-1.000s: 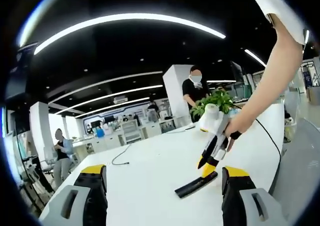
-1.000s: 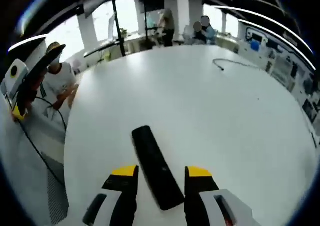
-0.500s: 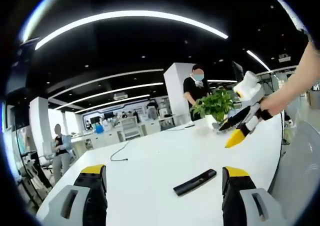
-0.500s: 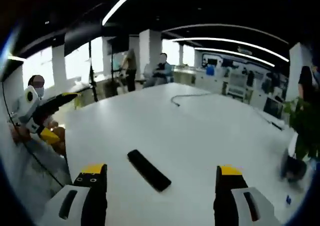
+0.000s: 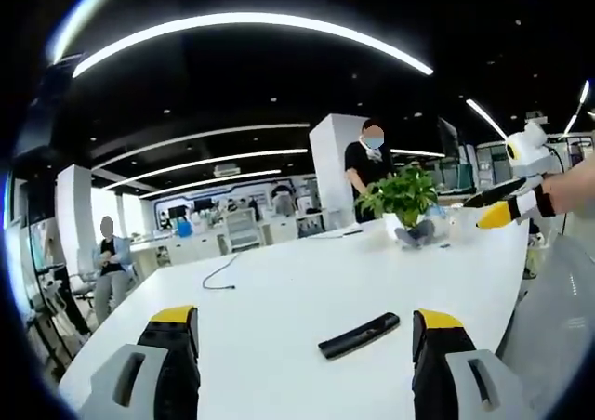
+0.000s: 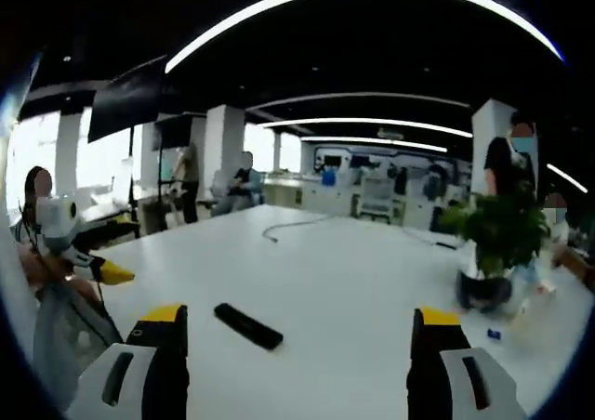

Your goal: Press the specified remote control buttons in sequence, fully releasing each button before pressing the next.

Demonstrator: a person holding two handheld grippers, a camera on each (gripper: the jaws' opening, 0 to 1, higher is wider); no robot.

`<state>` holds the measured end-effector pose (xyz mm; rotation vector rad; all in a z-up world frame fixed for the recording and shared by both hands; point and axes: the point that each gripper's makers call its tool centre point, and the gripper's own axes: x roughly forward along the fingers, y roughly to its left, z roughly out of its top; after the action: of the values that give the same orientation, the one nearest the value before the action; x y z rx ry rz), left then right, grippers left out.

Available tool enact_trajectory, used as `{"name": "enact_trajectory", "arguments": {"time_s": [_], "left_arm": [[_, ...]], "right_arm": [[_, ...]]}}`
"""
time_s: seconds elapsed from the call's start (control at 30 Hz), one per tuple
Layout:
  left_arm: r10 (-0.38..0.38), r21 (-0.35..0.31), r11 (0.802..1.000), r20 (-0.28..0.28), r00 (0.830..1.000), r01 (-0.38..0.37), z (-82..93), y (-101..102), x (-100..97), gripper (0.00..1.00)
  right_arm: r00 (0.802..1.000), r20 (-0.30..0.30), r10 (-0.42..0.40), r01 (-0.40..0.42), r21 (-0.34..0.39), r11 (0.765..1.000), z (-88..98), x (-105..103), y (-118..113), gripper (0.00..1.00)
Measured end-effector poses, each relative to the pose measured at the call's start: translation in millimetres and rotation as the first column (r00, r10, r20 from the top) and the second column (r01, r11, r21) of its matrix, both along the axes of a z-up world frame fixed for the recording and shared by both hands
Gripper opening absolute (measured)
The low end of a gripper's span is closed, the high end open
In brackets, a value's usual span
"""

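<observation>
While you hold both grippers level above the white table, the remote lies flat on the tabletop, untouched by either one.

In the left gripper view, your left gripper has its two yellow-tipped jaws spread wide with nothing between them. The remote sits ahead of it, nearer the right jaw than the left, lying at a slant. Your right gripper comes in from the right edge, well above and beyond the remote, held out over the far side of the table with its yellow tip pointing left; your hand grips it from behind. From this angle you cannot tell how far its jaws stand apart.

In the right gripper view, your right gripper also shows both jaws wide apart and empty. The remote lies ahead, closer to the left jaw. Your left gripper shows at the left edge, low beside the table rim, its yellow tip pointing right.

A potted plant stands on the far part of the table, and a cable trails across the surface beyond the remote. A person in dark clothing stands behind the plant.
</observation>
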<state>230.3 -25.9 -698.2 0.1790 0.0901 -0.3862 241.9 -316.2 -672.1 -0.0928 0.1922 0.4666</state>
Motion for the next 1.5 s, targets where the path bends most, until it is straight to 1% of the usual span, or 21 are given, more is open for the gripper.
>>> {"name": "enact_trajectory", "arguments": {"time_s": [0.03, 0.13, 0.23, 0.3, 0.33, 0.37, 0.4, 0.43, 0.47, 0.5, 0.53, 0.6, 0.67, 0.73, 0.77, 0.83, 0.97, 1.1, 1.23, 1.43, 1.5], "left_arm": [[-0.001, 0.004, 1.0, -0.004, 1.0, 0.001, -0.7, 0, -0.4, 0.98], [-0.001, 0.002, 1.0, 0.018, 1.0, 0.001, 3.2, 0, -2.7, 0.98], [0.005, 0.001, 1.0, 0.024, 1.0, -0.005, 5.0, 1, -2.0, 0.99], [0.008, -0.004, 1.0, 0.011, 1.0, -0.007, 3.0, 2, -1.2, 0.99], [0.006, -0.004, 1.0, -0.012, 1.0, -0.006, -1.0, 2, -0.1, 0.99], [0.006, -0.005, 1.0, -0.015, 1.0, -0.006, -1.6, 2, 0.1, 0.99], [0.015, 0.0, 1.0, -0.021, 1.0, -0.015, -2.8, 4, 0.7, 0.99], [0.018, 0.006, 1.0, -0.019, 1.0, -0.018, -2.8, 5, 0.7, 0.99], [0.024, 0.013, 1.0, -0.009, 1.0, -0.024, -1.4, 6, 0.8, 0.99], [0.027, 0.013, 1.0, -0.004, 1.0, -0.027, -0.4, 6, 1.1, 0.99], [0.032, 0.015, 0.999, -0.004, 0.999, -0.032, -0.1, 6, 1.6, 0.99], [0.032, 0.034, 0.999, -0.026, 0.999, -0.031, -5.0, 6, 2.5, 0.98], [0.031, 0.061, 0.998, -0.036, 0.999, -0.029, -8.9, 5, 2.4, 0.98], [0.023, 0.054, 0.998, -0.027, 0.999, -0.022, -6.3, 3, 1.4, 0.98], [0.023, 0.05, 0.998, -0.012, 1.0, -0.022, -3.3, 3, 1.2, 0.98], [0.033, 0.072, 0.997, -0.013, 0.999, -0.032, -4.1, 4, 1.0, 0.99], [0.045, 0.079, 0.996, -0.015, 0.999, -0.043, -3.9, 6, 1.1, 0.99], [0.049, 0.077, 0.996, -0.011, 0.999, -0.048, -3.3, 8, 1.1, 0.99], [0.045, 0.082, 0.996, -0.01, 0.999, -0.044, -3.2, 7, 1.2, 0.99], [0.045, 0.072, 0.996, -0.008, 0.999, -0.044, -3.2, 7, 0.7, 0.98], [0.045, 0.07, 0.997, -0.01, 0.999, -0.045, -3.3, 8, 1.3, 0.98]], "right_arm": [[0.999, 0.014, -0.03, 0.03, 0.018, 0.999, 0.9, 3, -7, 0.99], [0.999, 0.026, -0.034, 0.033, 0.009, 0.999, -3.3, 9, -13, 0.99], [0.997, 0.061, -0.038, 0.038, -0.004, 0.999, -8.4, 19, -14, 0.99], [0.997, 0.056, -0.06, 0.06, -0.003, 0.998, -15.1, 24, -19, 0.99], [0.996, 0.041, -0.078, 0.075, 0.067, 0.995, -18.2, 27, -17, 0.99], [0.997, 0.039, -0.071, 0.067, 0.081, 0.994, -18.7, 27, -15, 0.99], [0.997, 0.04, -0.065, 0.058, 0.141, 0.988, -17.4, 28, -9, 0.99], [0.998, 0.038, -0.058, 0.053, 0.13, 0.99, -19.6, 28, -9, 0.99], [0.999, 0.012, -0.037, 0.036, 0.081, 0.996, -24.7, 27, -9, 0.99], [0.998, 0.024, -0.053, 0.051, 0.052, 0.997, -24.1, 27, -14, 0.99], [0.996, 0.052, -0.074, 0.072, 0.049, 0.996, -21.0, 28, -18, 0.99], [0.995, 0.056, -0.087, 0.081, 0.11, 0.991, -15.3, 25, -16, 0.99], [0.994, 0.059, -0.092, 0.085, 0.118, 0.989, -13.4, 24, -15, 0.99], [0.994, 0.054, -0.095, 0.088, 0.125, 0.988, -13.2, 23, -13, 0.99], [0.994, 0.049, -0.098, 0.091, 0.125, 0.988, -13.8, 23, -14, 0.99], [0.994, 0.041, -0.103, 0.097, 0.136, 0.986, -14.3, 22, -14, 0.99], [0.991, 0.044, -0.123, 0.114, 0.173, 0.978, -11.2, 22, -18, 0.99], [0.993, 0.025, -0.117, 0.11, 0.179, 0.978, -14.4, 22, -17, 0.99], [0.995, 0.022, -0.1, 0.095, 0.176, 0.98, -15.7, 22, -13, 0.99], [0.996, 0.012, -0.09, 0.088, 0.134, 0.987, -21.3, 21, -13, 0.99], [0.996, 0.012, -0.087, 0.085, 0.135, 0.987, -21.3, 21, -14, 0.99]]}}
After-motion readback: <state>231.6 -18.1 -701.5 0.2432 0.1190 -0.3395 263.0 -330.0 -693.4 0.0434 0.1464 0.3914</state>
